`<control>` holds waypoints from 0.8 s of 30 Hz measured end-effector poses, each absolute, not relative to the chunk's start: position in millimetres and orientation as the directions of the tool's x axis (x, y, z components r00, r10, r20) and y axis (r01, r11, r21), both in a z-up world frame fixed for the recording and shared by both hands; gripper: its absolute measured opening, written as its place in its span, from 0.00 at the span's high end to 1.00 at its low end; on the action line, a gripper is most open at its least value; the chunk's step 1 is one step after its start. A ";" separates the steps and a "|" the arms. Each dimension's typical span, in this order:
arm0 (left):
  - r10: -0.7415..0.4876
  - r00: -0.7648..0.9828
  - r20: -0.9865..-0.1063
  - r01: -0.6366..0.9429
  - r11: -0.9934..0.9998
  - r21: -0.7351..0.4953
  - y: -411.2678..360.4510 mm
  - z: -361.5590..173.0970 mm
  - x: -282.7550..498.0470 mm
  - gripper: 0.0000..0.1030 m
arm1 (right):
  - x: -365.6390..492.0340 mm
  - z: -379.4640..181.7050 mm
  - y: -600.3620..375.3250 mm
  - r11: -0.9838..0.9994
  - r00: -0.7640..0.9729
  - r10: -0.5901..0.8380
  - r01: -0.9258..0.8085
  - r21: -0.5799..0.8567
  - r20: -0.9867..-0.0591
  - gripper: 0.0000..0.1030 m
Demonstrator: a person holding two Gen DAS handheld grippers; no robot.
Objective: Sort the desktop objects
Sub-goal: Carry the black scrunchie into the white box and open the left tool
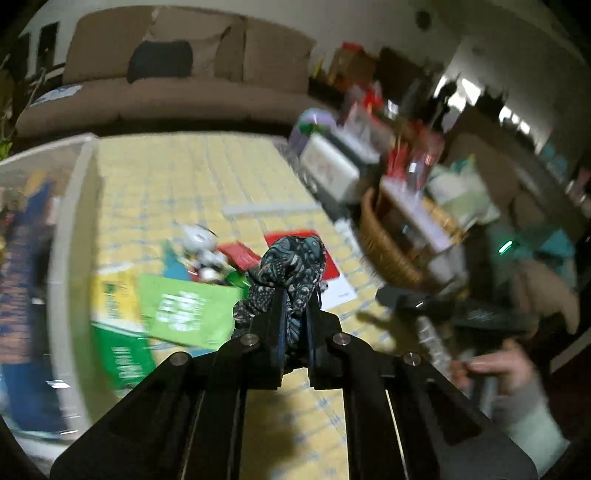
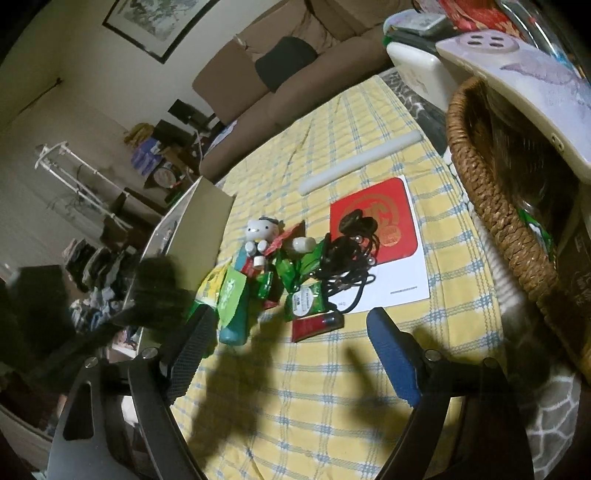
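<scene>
Left tongs (image 1: 295, 291) clamped on a dark patterned fabric bundle (image 1: 291, 262), held above the desk (image 2: 332, 387), clear of the pile. Right tongs (image 2: 291, 332) wide, nothing between them, hovering over yellow checked cloth. Pile ahead: cat figurine (image 2: 260, 230), green packets (image 2: 232, 295), black cable (image 2: 351, 254) lying partly on red card (image 2: 399, 206). Wicker basket (image 2: 491, 206) at right.

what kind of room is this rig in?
Most likely a home living room: a brown sofa behind the table, a framed picture on the wall, and a yellow checked tablecloth strewn with household clutter.
</scene>
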State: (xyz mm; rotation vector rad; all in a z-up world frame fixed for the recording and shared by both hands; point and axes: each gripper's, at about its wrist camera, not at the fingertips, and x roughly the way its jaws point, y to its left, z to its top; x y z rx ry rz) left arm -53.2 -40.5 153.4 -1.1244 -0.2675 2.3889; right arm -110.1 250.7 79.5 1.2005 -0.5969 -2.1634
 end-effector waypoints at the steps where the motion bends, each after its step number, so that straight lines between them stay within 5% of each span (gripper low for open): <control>1: 0.501 -0.560 -0.660 -0.324 -0.866 -0.382 -61.6 166.4 -51.1 0.92 | -108.8 80.1 248.5 -0.728 -0.421 -0.678 0.278 0.626 -0.602 0.16; 8: 0.287 -0.665 -0.689 -0.083 -0.946 -0.315 -212.2 206.4 -72.7 0.91 | -98.9 87.0 215.6 -0.751 -0.405 -0.660 0.332 0.571 -0.633 0.16; 15: 0.061 -0.575 -0.816 0.099 -0.985 -0.143 -275.9 149.6 -113.0 0.91 | -99.8 86.7 186.2 -0.776 -0.394 -0.630 0.351 0.524 -0.669 0.16; 20: 0.034 -0.529 -0.848 0.108 -0.988 -0.107 -281.1 116.9 -116.6 0.90 | -100.5 84.8 172.0 -0.794 -0.393 -0.605 0.363 0.488 -0.692 0.16; 23: 0.045 -0.531 -0.846 0.118 -0.985 -0.126 -278.4 112.0 -112.6 0.71 | -100.8 86.0 166.9 -0.797 -0.398 -0.599 0.371 0.476 -0.694 0.16; 24: 0.051 -0.543 -0.838 0.131 -0.981 -0.144 -278.4 115.0 -108.7 0.46 | -100.8 87.7 166.7 -0.802 -0.409 -0.593 0.371 0.468 -0.693 0.16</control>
